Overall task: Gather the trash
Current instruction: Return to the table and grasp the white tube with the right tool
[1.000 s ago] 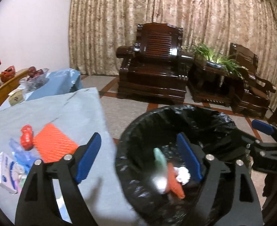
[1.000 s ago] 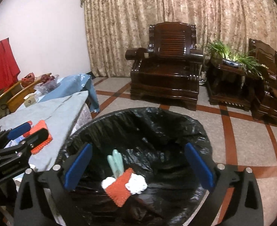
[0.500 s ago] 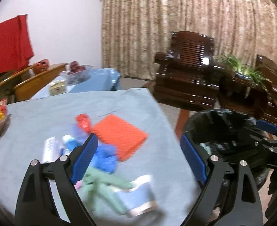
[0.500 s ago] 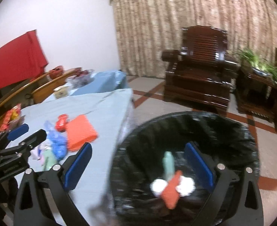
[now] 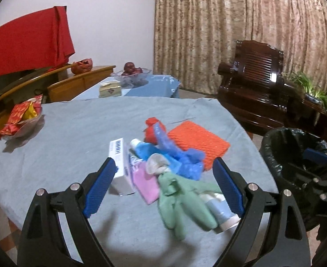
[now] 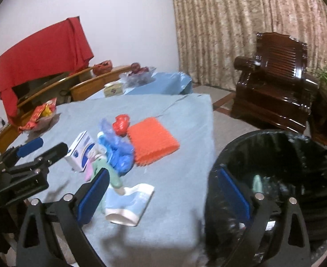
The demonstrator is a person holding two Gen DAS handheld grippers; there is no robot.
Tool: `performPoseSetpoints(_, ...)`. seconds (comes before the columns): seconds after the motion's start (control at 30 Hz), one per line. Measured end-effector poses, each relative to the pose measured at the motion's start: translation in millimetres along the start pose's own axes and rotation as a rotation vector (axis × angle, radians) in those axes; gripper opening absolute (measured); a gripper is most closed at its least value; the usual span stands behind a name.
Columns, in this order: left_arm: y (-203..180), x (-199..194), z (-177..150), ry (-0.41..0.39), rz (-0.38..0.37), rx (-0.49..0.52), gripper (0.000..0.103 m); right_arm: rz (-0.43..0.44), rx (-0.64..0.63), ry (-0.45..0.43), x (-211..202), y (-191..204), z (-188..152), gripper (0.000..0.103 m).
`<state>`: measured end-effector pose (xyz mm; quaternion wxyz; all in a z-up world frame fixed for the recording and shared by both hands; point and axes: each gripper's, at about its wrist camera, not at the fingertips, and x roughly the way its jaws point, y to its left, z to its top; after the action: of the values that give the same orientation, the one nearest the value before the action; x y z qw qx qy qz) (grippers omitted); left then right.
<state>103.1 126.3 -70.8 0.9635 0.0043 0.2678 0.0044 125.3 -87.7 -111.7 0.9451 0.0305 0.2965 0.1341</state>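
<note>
Trash (image 5: 163,162) is lying heaped near the table's (image 5: 74,133) right edge, beside the bin (image 6: 274,155). Both grippers, left (image 5: 163,191) and right (image 6: 163,198), are gaping empty; next, I'd judge, closing on one piece.

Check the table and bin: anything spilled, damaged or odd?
Nothing spilled or broken. The trash pile lies jumbled on the blue tablecloth, waiting. The black-lined bin stands upright beside the table. Both grippers are open and empty.

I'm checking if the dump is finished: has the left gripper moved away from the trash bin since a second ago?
Yes. The left gripper has swung leftward off the black-lined trash bin, which now sits at right, and faces the litter on the table.
</note>
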Motion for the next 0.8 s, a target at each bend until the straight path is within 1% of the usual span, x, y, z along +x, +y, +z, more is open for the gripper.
performPoseSetpoints(0.37,16.0,4.9,-21.2,0.039,0.042,-0.01,0.086,0.019,-0.041,0.116,45.4,20.7,-28.2,0.083)
performPoseSetpoints(0.53,22.1,7.8,-26.0,0.048,0.054,-0.014,0.086,0.021,-0.023,0.163,63.6,20.2,-37.2,0.078)
performPoseSetpoints(0.7,24.2,13.0,-29.0,0.064,0.054,-0.019,0.086,0.042,-0.013,0.183,73.0,21.5,-40.6,0.078)
performPoseSetpoints(0.8,23.9,14.6,-30.0,0.067,0.05,-0.021,0.086,0.07,-0.003,0.198,76.7,21.8,-41.2,0.078)
